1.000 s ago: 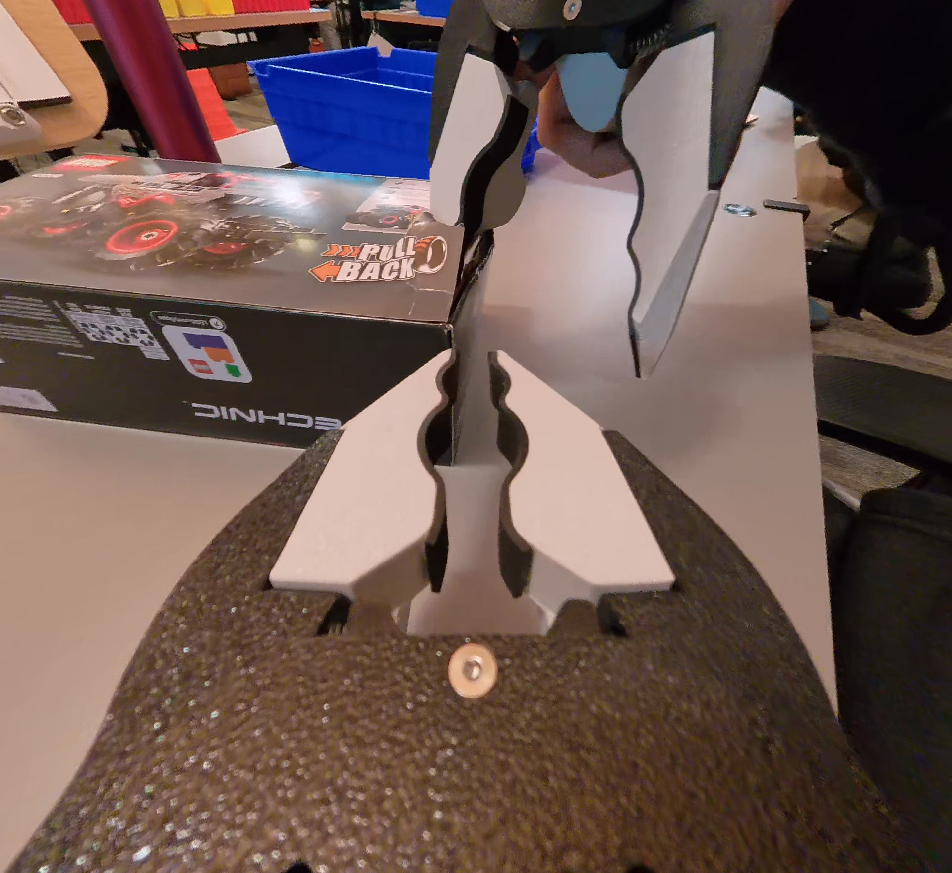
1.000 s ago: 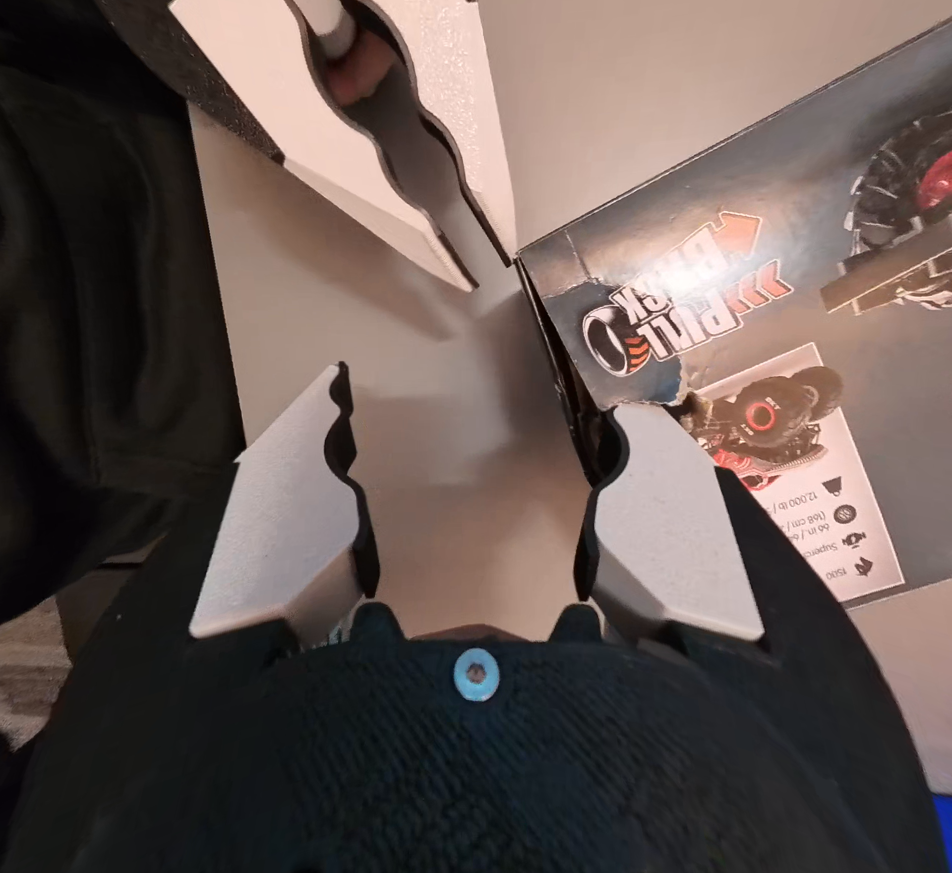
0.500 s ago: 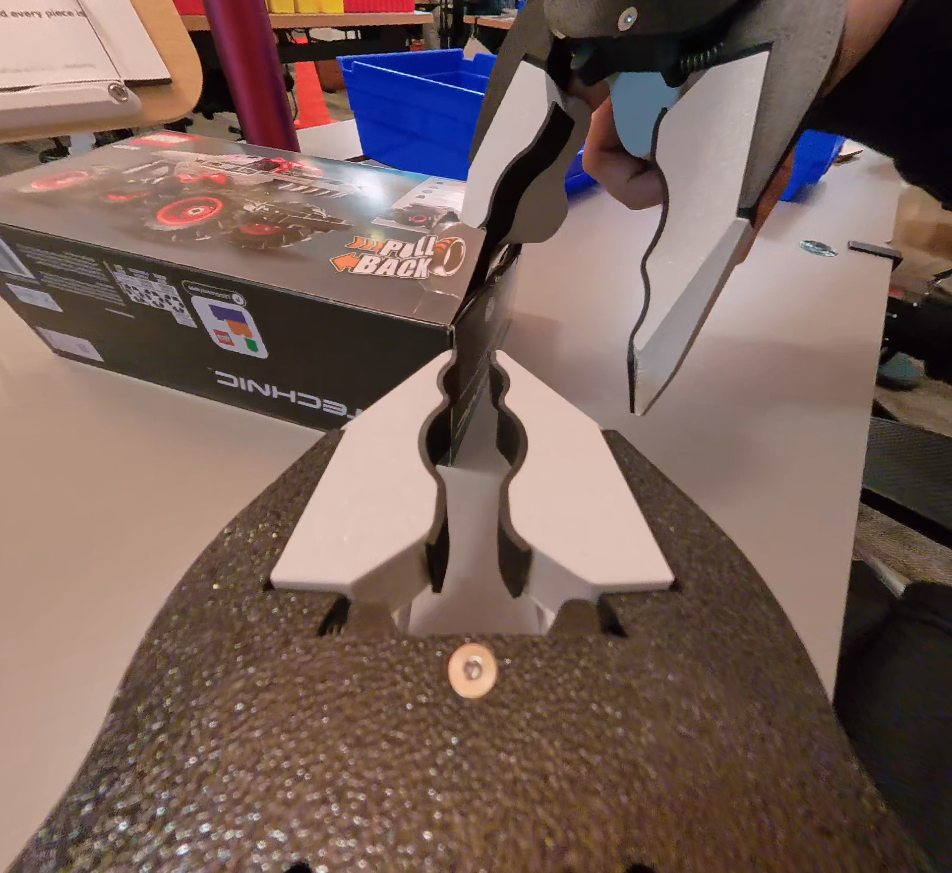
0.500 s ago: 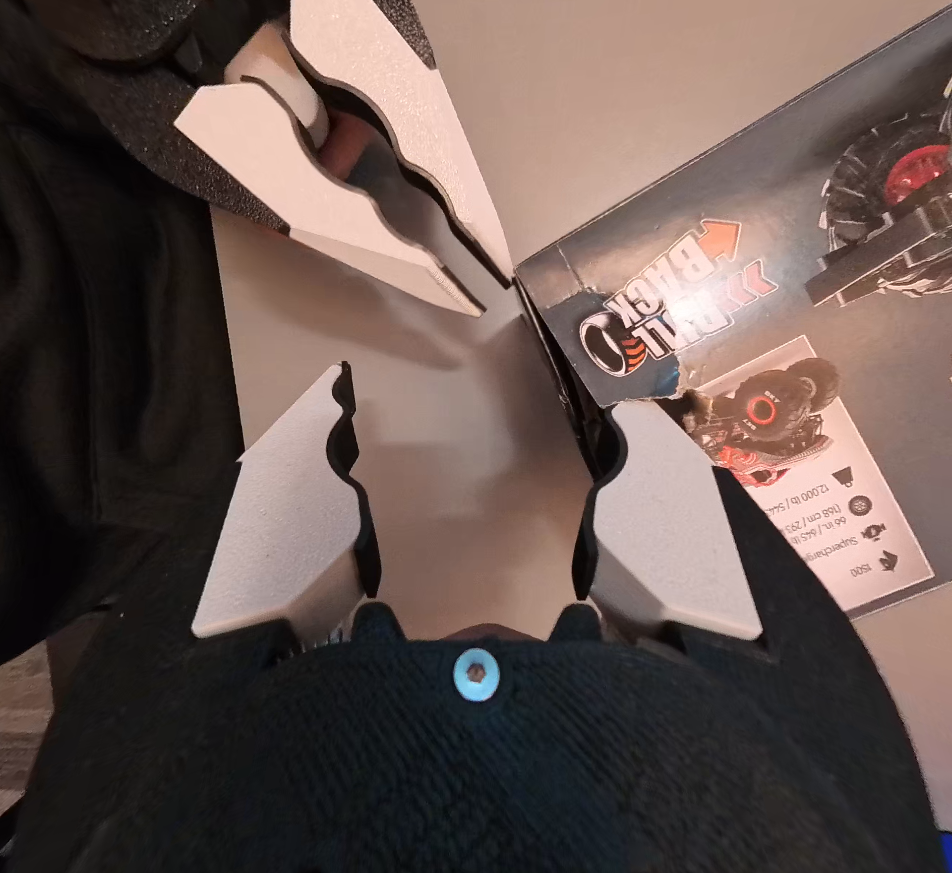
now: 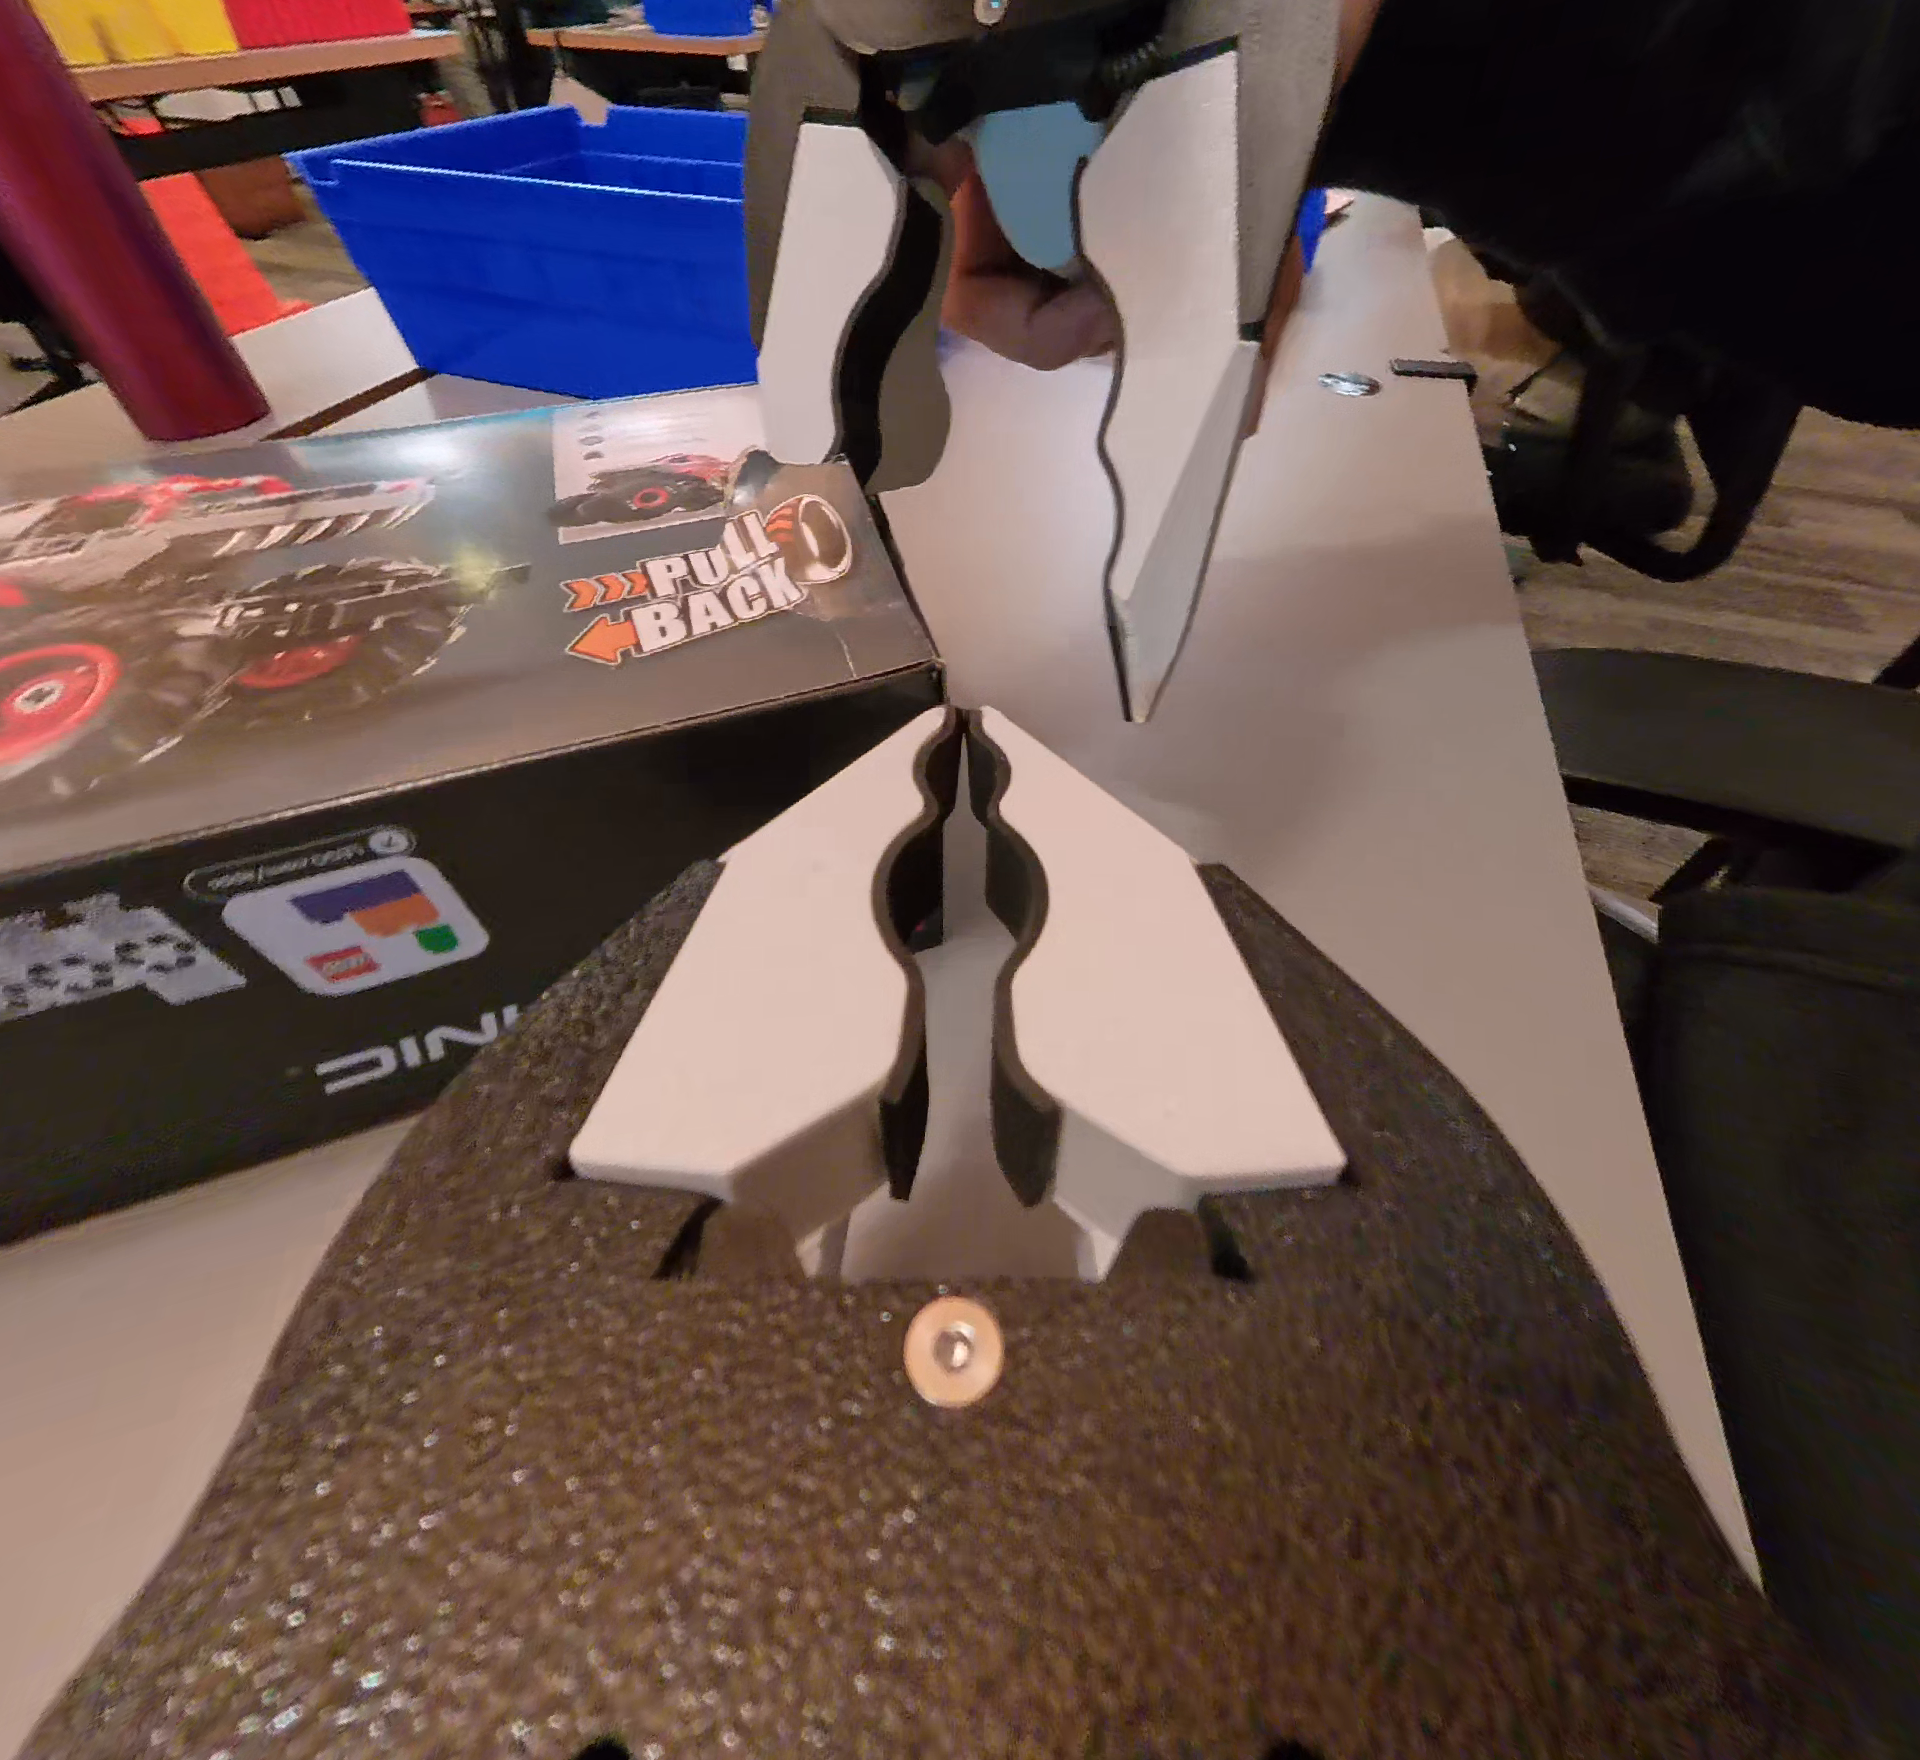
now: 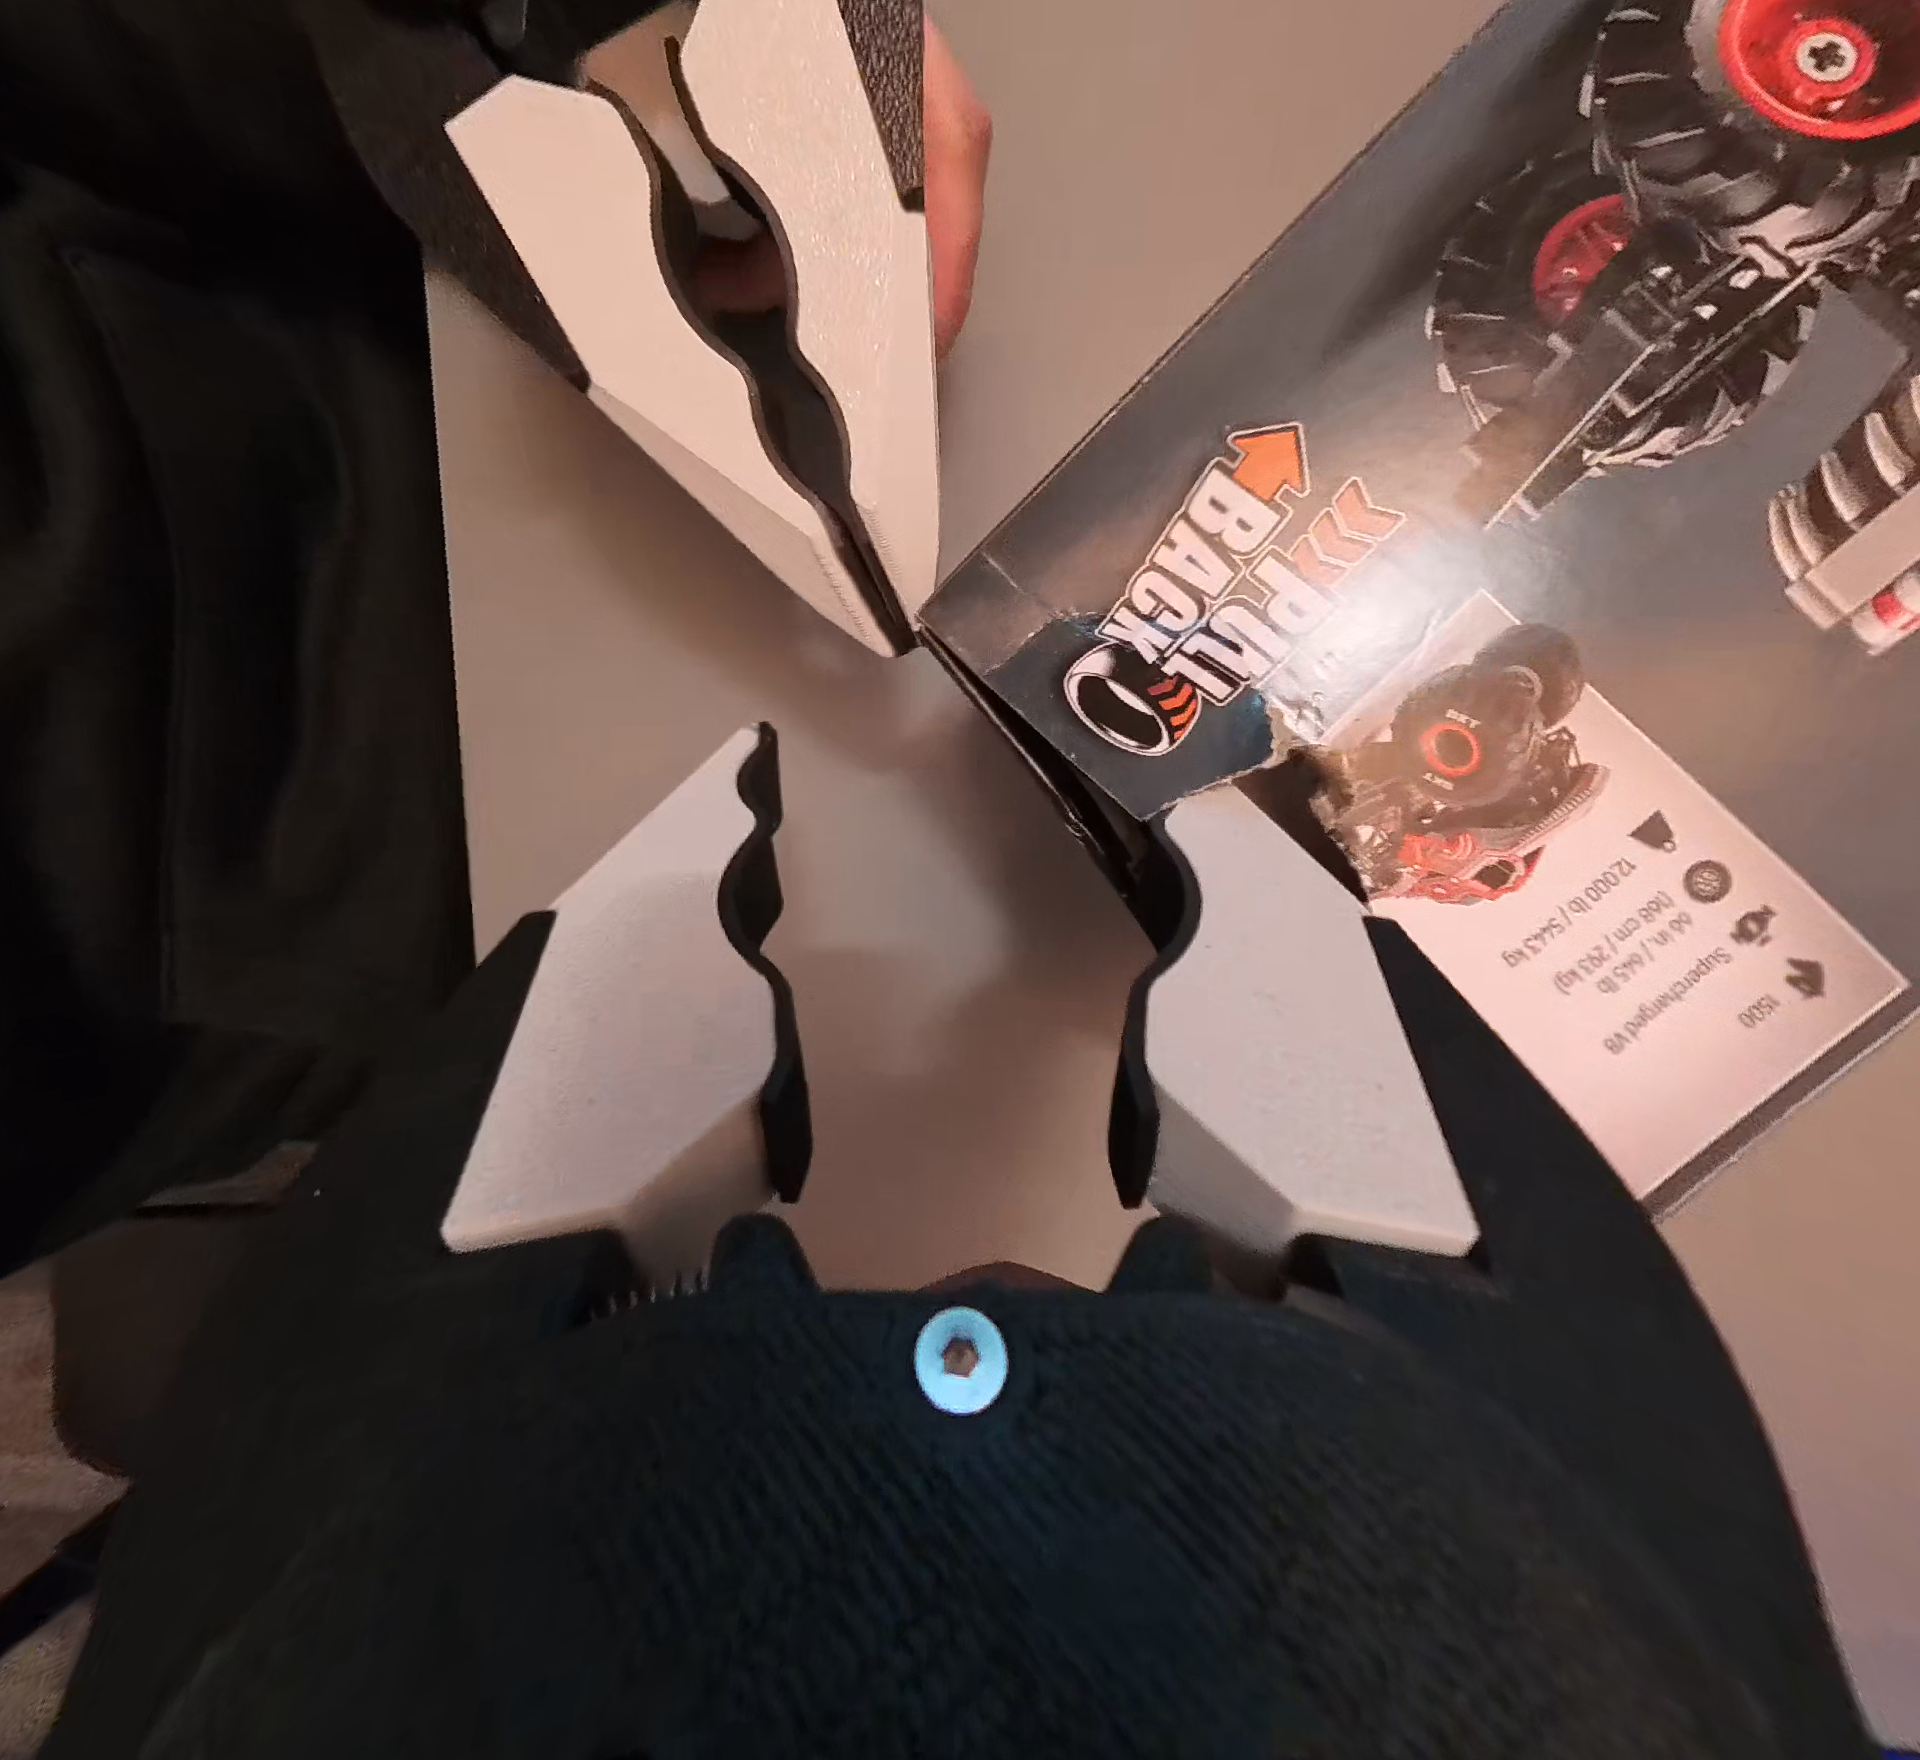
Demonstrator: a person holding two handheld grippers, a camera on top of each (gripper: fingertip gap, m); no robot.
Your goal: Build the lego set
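A dark lego set box (image 5: 416,567) with a monster truck picture lies on the pale table (image 5: 1299,775); it also shows in the right wrist view (image 6: 1455,463). My left gripper (image 5: 962,723) is at the box's near upper corner with its tips pressed together on the corner's vertical edge; in the right wrist view (image 6: 888,619) it touches that corner. My right gripper (image 6: 966,775) is open, pointing down over the box end. One of its fingers (image 6: 1247,983) sits with its tip under the torn edge of the top panel, the other hangs off the box. It also shows in the left wrist view (image 5: 1013,598).
A blue bin (image 5: 540,276) stands behind the box, next to a maroon pole (image 5: 94,256). Yellow and red bins (image 5: 208,6) sit on a far shelf. A washer (image 5: 1348,382) and a small black part (image 5: 1434,368) lie near the table's right edge. A person's dark sleeve is at right.
My left gripper's fingers have closed from a narrow gap to tips together at the box corner. The box has swung in view. The right gripper stays open at the torn top edge.
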